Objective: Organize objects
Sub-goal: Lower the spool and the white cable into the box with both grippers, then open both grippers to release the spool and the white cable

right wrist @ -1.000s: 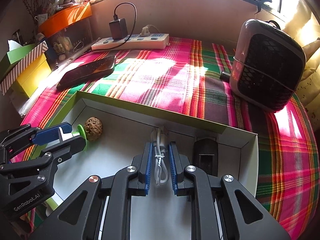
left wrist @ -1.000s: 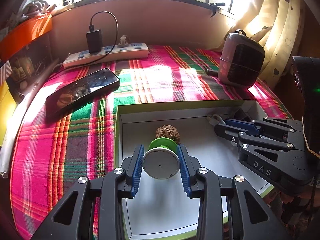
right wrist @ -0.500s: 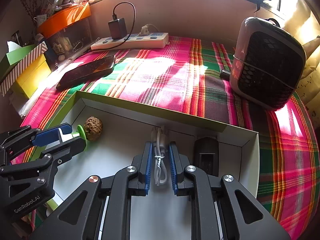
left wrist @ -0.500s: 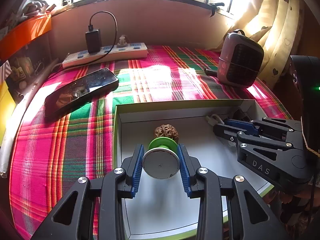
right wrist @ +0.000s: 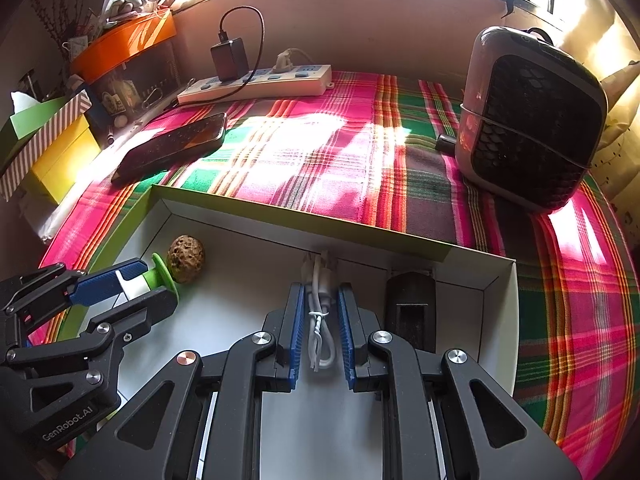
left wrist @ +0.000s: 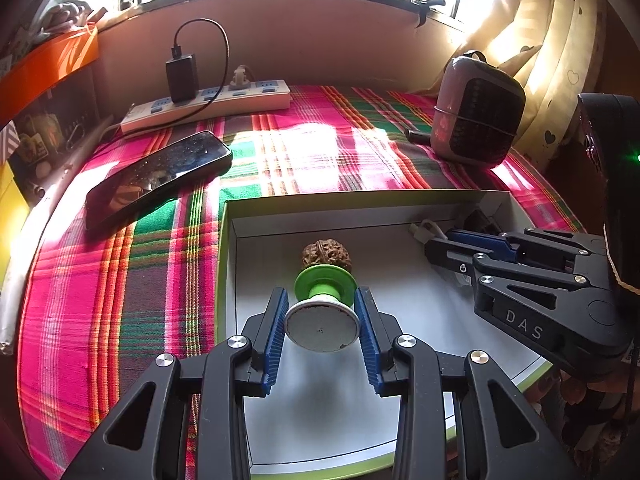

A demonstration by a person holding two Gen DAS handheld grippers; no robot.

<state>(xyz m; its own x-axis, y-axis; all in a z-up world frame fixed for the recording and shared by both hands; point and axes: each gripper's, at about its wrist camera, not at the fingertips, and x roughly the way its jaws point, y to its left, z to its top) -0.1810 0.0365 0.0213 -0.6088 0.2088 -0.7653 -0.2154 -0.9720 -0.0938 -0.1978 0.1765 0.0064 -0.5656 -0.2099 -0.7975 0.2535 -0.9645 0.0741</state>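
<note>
Left wrist view: the left gripper [left wrist: 322, 322] is clamped on a green-and-white plastic spool [left wrist: 323, 312], held over the shallow white cardboard box [left wrist: 352, 200] just before a brown wrinkled walnut [left wrist: 326, 253].

Right wrist view: the right gripper [right wrist: 322, 330] pinches a bundled white cable [right wrist: 320, 320] inside that box, beside a dark rectangular object [right wrist: 410, 312].

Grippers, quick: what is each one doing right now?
Left gripper: shut on the green-and-white spool, over the box.
Right gripper: shut on the bundled white cable.
</note>
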